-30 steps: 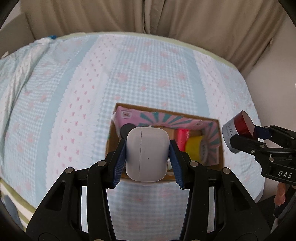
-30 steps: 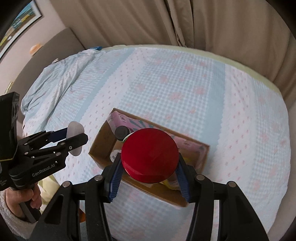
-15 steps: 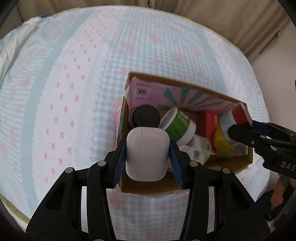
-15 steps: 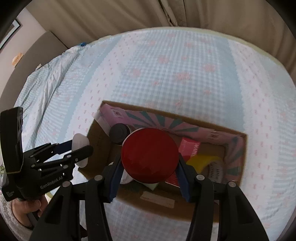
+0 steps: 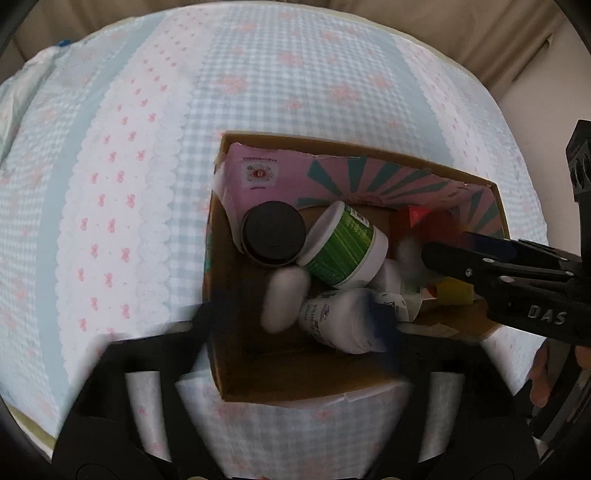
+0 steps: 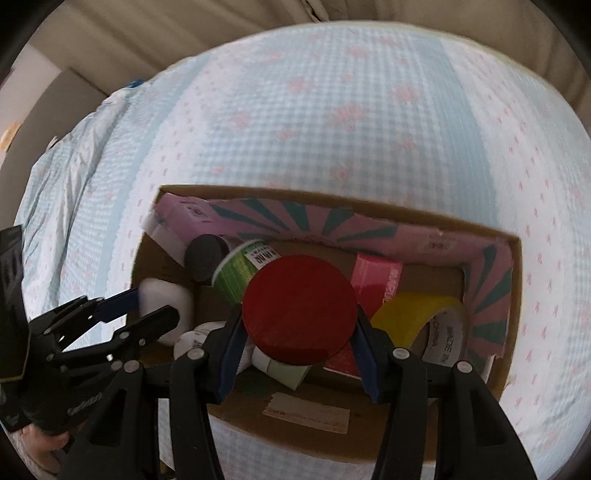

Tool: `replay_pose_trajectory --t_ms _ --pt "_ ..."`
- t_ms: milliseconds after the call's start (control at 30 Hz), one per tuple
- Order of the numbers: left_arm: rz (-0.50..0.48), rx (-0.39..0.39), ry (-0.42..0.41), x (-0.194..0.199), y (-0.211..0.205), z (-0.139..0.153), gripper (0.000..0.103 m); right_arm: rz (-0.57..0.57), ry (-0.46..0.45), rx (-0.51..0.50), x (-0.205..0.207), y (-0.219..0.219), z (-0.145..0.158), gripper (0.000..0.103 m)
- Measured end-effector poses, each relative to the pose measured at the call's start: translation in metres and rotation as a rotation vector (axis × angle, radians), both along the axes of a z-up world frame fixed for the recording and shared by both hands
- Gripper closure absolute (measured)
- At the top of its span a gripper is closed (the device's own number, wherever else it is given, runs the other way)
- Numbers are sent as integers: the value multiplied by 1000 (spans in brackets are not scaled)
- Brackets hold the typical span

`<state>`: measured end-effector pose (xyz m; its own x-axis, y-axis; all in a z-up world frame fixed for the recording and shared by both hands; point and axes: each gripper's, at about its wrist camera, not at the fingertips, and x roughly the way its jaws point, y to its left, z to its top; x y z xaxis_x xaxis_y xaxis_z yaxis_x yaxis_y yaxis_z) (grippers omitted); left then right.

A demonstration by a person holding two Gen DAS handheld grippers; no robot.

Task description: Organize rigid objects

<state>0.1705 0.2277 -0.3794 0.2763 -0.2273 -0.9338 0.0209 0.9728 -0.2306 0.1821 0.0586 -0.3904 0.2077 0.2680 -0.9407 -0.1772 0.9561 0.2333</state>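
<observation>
A cardboard box (image 5: 258, 391) (image 6: 513, 295) lies on the bed and holds a green-labelled jar (image 5: 343, 247), a black-capped container (image 5: 273, 232), white bottles (image 5: 343, 317), red packs and yellow tape (image 6: 406, 317). My left gripper (image 5: 295, 314) is blurred and spread wide over the box's left end; the white earbud case (image 5: 284, 299) (image 6: 166, 302) lies loose between its fingers inside the box. My right gripper (image 6: 299, 362) is shut on a red-lidded jar (image 6: 299, 308), held over the box's middle; it shows blurred in the left wrist view (image 5: 436, 229).
The bed has a blue checked and pink-patterned sheet (image 5: 147, 184). Beige curtains (image 6: 221, 22) hang behind the bed. A pink patterned liner (image 6: 332, 225) covers the box's far wall. The bed edge runs just below the box.
Both grippers have dropped closer to the box. My left gripper has opened and the white case has fallen into the box. My right gripper still holds the red-lidded jar, now over the box's inside.
</observation>
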Motion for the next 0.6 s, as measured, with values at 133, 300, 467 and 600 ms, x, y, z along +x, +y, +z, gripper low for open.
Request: replay_pose_trajectory --t_ms 133,300,467,600 --pt "-16 39 -23 -7 -3 11 0 -82 -35 30 -6 -11 7 1" --pt "-30 62 -41 -20 -2 22 0 -101 -18 -35 -21 -21 17 1" --pt "-27 90 -54 -29 -4 34 0 -119 -39 -19 -32 -30 29 0" --pt "11 106 -79 -37 -5 56 0 -126 -47 7 -36 -32 41 1"
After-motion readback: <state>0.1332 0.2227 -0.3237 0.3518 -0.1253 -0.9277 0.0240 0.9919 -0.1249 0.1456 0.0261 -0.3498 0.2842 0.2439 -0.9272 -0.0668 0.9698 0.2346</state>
